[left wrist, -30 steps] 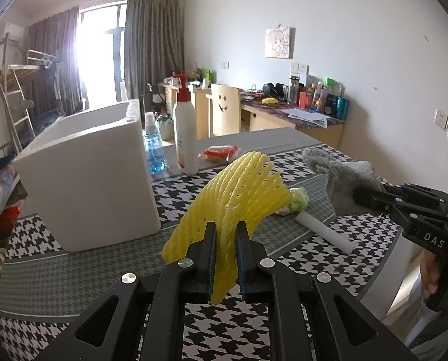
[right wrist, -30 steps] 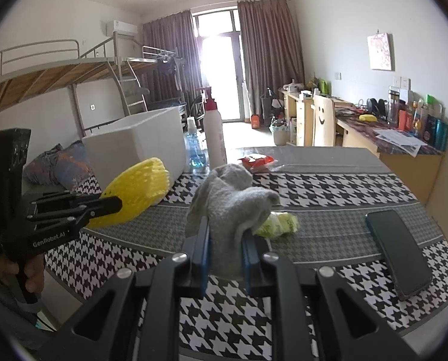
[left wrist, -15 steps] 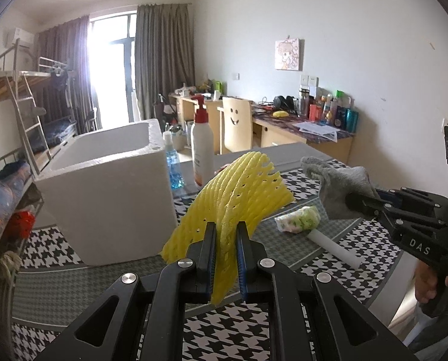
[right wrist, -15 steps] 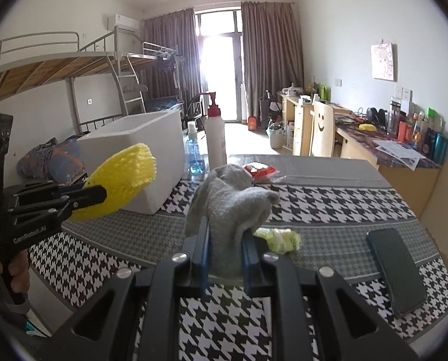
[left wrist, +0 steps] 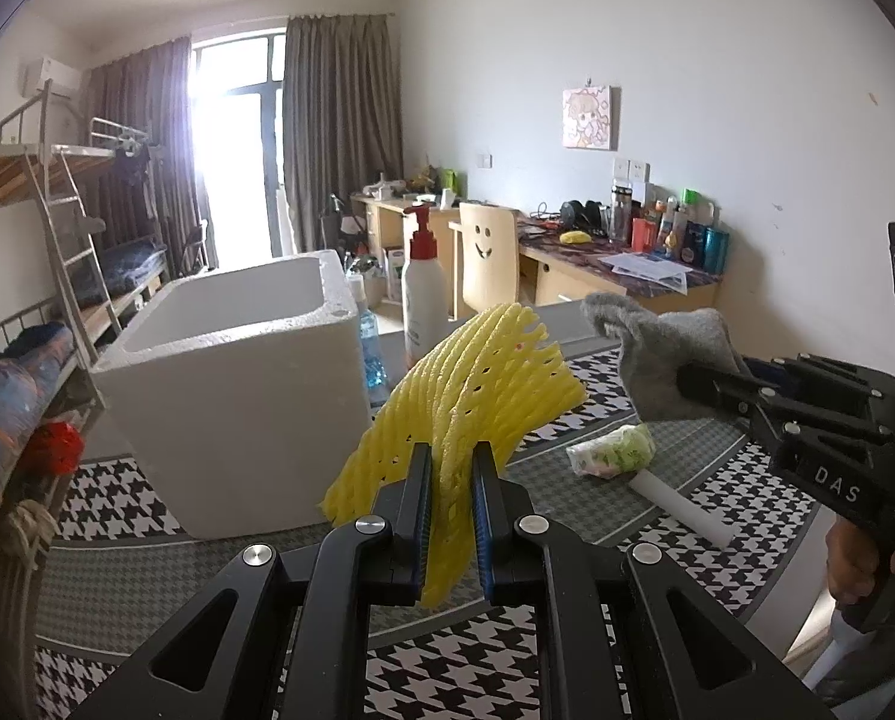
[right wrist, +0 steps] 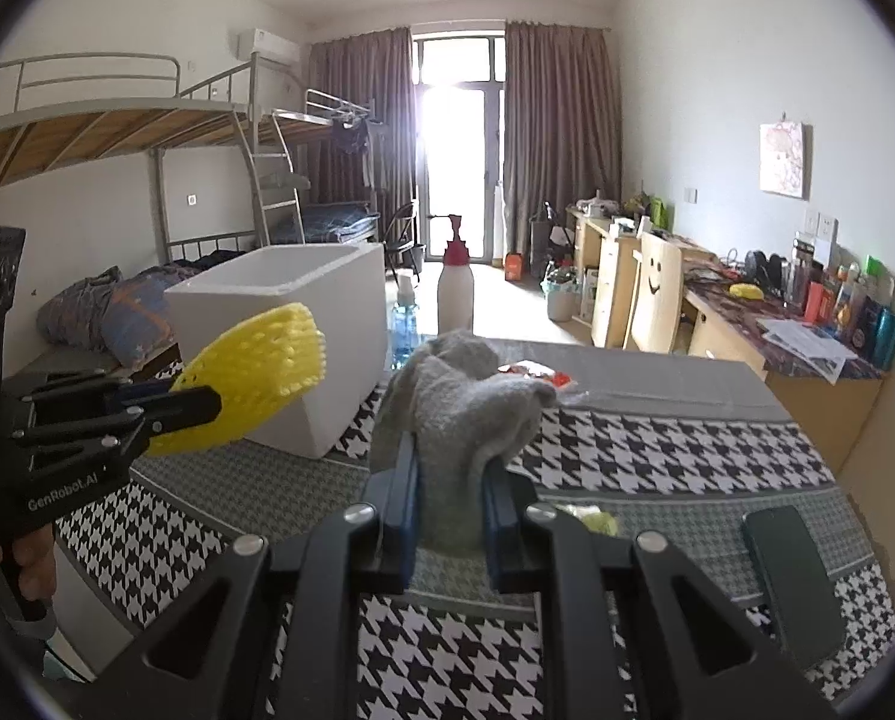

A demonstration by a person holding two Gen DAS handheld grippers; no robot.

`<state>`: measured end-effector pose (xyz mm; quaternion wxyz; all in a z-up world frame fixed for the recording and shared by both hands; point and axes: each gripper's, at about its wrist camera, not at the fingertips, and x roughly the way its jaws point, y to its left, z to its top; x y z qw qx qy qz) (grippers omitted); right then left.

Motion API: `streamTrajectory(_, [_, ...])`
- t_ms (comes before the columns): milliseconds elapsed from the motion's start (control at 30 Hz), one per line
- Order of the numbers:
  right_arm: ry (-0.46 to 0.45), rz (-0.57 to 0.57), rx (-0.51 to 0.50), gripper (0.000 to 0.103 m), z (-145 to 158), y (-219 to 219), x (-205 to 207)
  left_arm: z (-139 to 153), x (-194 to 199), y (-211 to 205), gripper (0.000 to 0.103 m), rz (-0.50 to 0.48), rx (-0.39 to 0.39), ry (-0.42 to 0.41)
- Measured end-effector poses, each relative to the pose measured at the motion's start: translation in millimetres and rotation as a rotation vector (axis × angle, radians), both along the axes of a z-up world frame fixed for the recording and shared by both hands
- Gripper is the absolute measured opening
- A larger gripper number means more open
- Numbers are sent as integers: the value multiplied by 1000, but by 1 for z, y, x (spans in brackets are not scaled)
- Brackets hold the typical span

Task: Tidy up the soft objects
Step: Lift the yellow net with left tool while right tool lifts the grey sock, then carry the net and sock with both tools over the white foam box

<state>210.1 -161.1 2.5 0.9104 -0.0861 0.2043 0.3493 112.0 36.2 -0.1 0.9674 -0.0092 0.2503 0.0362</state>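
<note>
Two soft things are up off the table (left wrist: 717, 456) at once, so we judge ourselves mid-carry, between pickup and drop-off. Our left gripper (left wrist: 450, 516) has its jaws pressed hard on the yellow foam fruit net (left wrist: 465, 384), and our right gripper (right wrist: 447, 504) pinches the grey sock (right wrist: 459, 396), its jaws held a little apart by the bunched cloth. Both loads hang in the air near the front of the white foam box (left wrist: 237, 396), which stands open-topped on the houndstooth cloth, left of the pump bottle (left wrist: 424, 294). We take that box for the likely destination, though nothing shows it for certain. If so, the next move calls for lifting each gripper above the rim, bringing it over the opening, and only then letting go, one hand at a time so they do not crowd each other. The net's long axis runs up and away from the jaws, leaning right in the left wrist view, its open end fanned toward the far wall. The sock stands upright from the jaws, its top slumping right. A small green-and-white packet (left wrist: 612, 453) and a white tube (left wrist: 681, 507) lie on the table.
</note>
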Motion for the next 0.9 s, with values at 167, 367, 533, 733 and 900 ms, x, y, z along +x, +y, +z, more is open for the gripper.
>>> streamTrajectory(167, [-12, -4, 22, 21, 7, 3, 2, 3, -2, 3, 13, 3, 3, -2])
streamTrajectory(367, [16, -6, 59, 21, 9, 4, 10, 11, -2, 4, 13, 9, 16, -18])
streamTrajectory(533, [7, -9, 54, 21, 13, 10, 12, 18, -3, 7, 13, 19, 23, -33])
streamTrajectory(733, [-16, -12, 67, 21, 17, 13, 13, 19, -5, 11, 13, 28, 23, -39])
streamTrajectory(900, [-8, -19, 63, 21, 15, 16, 18, 19, -3, 11, 13, 35, 22, -41])
